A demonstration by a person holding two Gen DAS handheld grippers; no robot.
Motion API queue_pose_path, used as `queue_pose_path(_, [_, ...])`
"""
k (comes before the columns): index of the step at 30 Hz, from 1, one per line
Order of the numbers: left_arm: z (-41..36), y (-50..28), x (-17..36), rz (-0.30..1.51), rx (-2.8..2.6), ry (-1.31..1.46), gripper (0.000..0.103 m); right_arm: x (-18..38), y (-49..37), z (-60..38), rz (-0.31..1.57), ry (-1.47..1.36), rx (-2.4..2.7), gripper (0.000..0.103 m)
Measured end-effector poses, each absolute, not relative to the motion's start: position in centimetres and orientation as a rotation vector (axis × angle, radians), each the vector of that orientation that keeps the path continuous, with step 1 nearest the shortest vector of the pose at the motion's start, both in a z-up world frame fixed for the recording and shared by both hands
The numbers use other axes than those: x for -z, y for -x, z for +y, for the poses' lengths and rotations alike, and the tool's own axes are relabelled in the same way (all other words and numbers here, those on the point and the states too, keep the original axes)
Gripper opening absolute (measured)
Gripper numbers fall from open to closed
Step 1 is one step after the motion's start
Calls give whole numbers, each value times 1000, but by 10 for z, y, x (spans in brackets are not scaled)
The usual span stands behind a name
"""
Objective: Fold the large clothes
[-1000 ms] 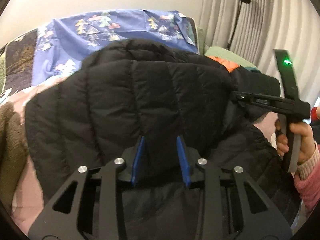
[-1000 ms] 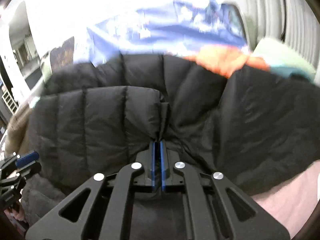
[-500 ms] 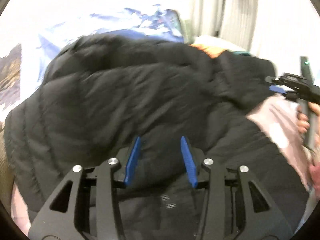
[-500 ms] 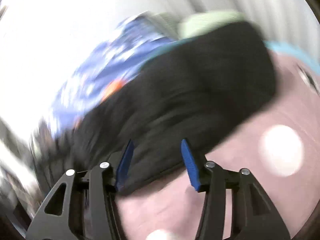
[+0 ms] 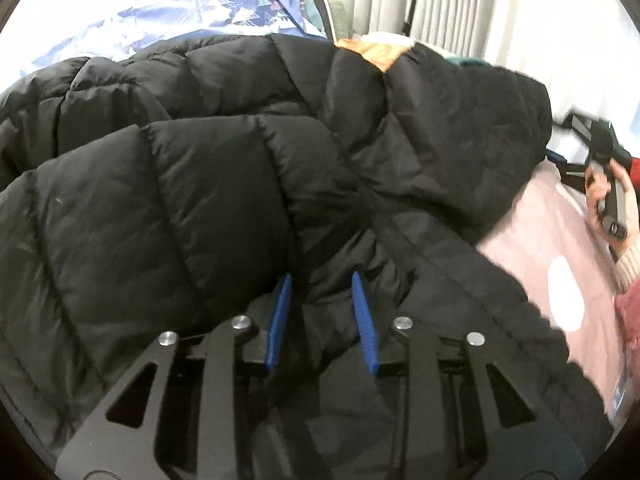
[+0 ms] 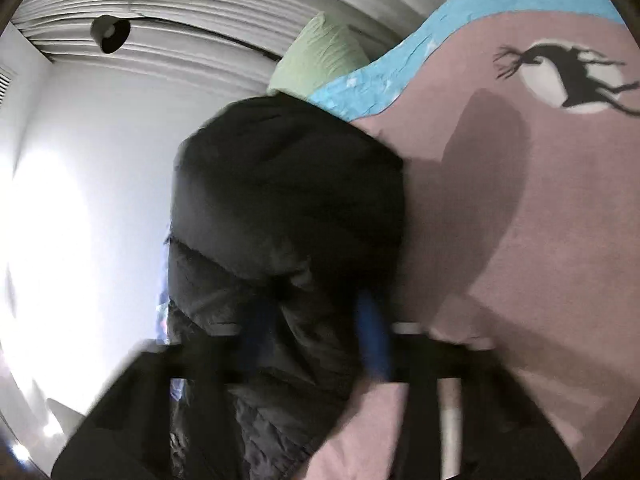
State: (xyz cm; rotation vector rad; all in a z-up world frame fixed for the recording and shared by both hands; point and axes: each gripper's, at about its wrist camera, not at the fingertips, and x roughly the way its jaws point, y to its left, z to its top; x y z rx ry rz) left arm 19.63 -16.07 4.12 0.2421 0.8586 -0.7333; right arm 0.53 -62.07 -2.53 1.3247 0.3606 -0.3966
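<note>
One view only: deer print (image 6: 576, 76).

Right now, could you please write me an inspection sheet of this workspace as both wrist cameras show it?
Surface: pink bedspread with a deer print.
Job's things: black puffer jacket, bunched, partly folded.
Clutter: blue patterned cloth, orange fabric, green pillow.
Grippers: left gripper has just been closing, jacket fabric between its fingers; right gripper blurred, jaws just closing at the jacket's edge, grip unclear.
Cables: nothing seen.
Surroundings: pale curtains, a black lamp, white wall.
</note>
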Motion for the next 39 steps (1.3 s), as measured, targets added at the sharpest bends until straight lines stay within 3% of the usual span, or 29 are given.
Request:
queue_pose_path(4, [-150,-191,-54,850,752,-196,32,-7,9,-610,249,-1306,185,5])
queue_pose_path(11, [-104,-176,-90,816,736,-84,32,-75,-18,-543,280,-1120,-69,5])
queue_pose_path(16, [-57,-160,-118,753,685,-45,41,-129,-42,-434,345,-907,-280,5])
queue_pose_path(20, [-14,-156,-136,726,654,53,53,-157,-63,-328,433,-698,-438,5])
queue_pose_path(24, [41,-143,-151,690,622,173,79,-151,-82,-206,572,-444,-570,5])
queue_pose_path(25, [56,-140,-154,682,617,212,81,-142,-87,-185,620,-406,-568,6])
queue_pose_path(29, [82,-138,-149,698,603,288,86,-94,-101,-121,889,-314,-573,32])
queue_pose_path(30, [85,-139,-146,710,597,292,87,-86,-99,-118,917,-324,-587,42])
queue_pose_path(31, [89,-139,-141,729,595,298,88,-81,-102,-128,922,-324,-590,46])
queue_pose_path(39, [91,-134,-119,793,660,359,95,-92,-73,-169,871,-311,-546,53])
